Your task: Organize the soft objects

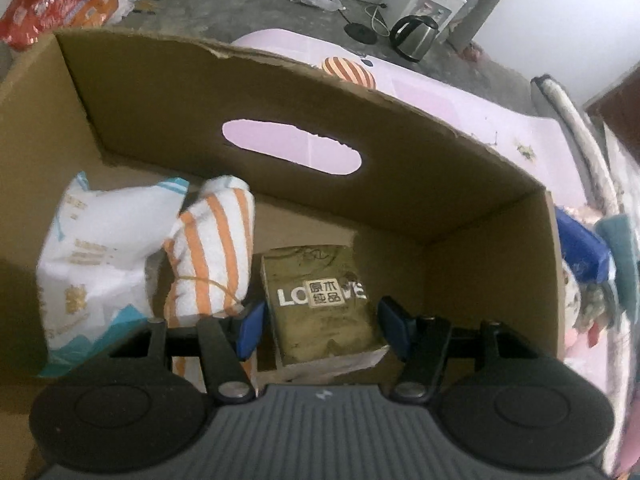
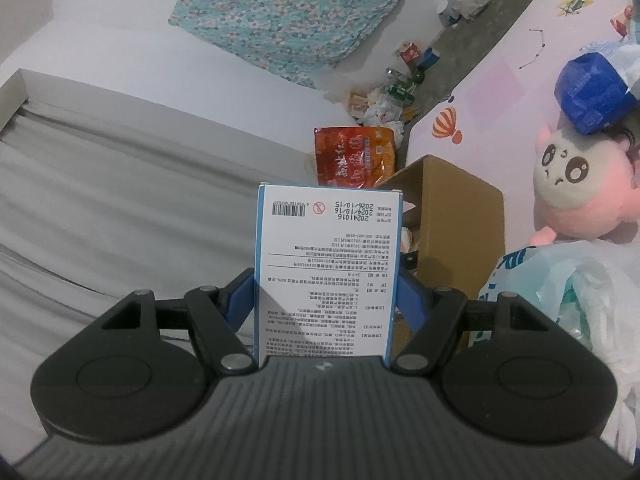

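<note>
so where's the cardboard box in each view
Left wrist: the cardboard box fills most of the picture, seen from above and inside, with packs and a striped towel in it.
Right wrist: the same box is small, right of centre, behind the white carton.
Shared landmark: the red snack bag on the floor just beyond the box.

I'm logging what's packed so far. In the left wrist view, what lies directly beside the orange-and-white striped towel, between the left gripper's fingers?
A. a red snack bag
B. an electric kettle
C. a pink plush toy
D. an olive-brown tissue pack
D: the olive-brown tissue pack lies in the cardboard box beside the striped towel, between the left gripper fingers.
</note>
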The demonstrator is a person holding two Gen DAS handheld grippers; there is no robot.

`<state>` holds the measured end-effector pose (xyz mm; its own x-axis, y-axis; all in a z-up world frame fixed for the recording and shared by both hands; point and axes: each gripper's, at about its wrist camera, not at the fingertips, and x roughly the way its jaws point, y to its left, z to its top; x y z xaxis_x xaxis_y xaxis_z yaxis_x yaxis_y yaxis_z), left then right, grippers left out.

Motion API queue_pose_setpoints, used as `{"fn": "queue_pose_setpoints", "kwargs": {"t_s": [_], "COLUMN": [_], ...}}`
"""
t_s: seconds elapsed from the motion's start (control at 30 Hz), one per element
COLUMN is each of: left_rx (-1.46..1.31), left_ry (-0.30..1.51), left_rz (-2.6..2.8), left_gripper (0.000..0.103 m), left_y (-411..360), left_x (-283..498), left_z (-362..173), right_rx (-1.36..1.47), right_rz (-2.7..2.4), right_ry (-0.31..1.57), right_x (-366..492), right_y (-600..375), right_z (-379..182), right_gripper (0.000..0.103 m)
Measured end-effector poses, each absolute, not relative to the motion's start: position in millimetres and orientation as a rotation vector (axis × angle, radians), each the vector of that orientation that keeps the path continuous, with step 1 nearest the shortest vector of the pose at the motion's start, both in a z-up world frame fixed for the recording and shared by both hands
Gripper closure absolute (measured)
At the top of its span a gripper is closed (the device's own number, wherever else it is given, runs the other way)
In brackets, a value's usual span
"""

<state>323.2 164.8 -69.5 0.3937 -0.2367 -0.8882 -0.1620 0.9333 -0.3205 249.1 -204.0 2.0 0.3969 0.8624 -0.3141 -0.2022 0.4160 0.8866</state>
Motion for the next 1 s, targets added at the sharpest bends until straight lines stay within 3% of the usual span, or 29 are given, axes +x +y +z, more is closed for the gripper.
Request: {"fn": "queue_pose_setpoints", "kwargs": {"t_s": [0.07, 0.17, 0.4, 0.7, 1.0], "left_rx": [-0.357, -0.362, -0.468, -0.593, -0.395], "left_ry": [1.177, 1.165, 1.061, 0.752, 0.653], "left_rz": [-0.038, -0.038, 0.0, -0.095, -0.289], "left_gripper": [0.04, 0.028, 0.028, 0.028, 0.024], "left_y": [161.9, 161.5, 175.8, 191.8, 145.9], "left_x": [320.7, 318.1, 286.4, 220.4, 180.3], "left_z": [-67.1, -63.2, -27.6, 62.6, 89.8], "right_rx": [0.879, 0.869, 0.837, 0.883, 0.941], "right_rz": [0.793, 0.792, 0.819, 0.796, 0.804], "right_ry": [0.91, 0.918, 0.931, 0.916, 1.007], "right_x": [249.4, 250.4, 271.3, 290.6, 299.8], "right_y": [-201.4, -194.0, -159.5, -143.8, -121.3], "right_z": [1.8, 3.3, 8.7, 6.4, -13.0], "right_gripper": [0.031, 0.031, 0.031, 0.031, 0.031]}}
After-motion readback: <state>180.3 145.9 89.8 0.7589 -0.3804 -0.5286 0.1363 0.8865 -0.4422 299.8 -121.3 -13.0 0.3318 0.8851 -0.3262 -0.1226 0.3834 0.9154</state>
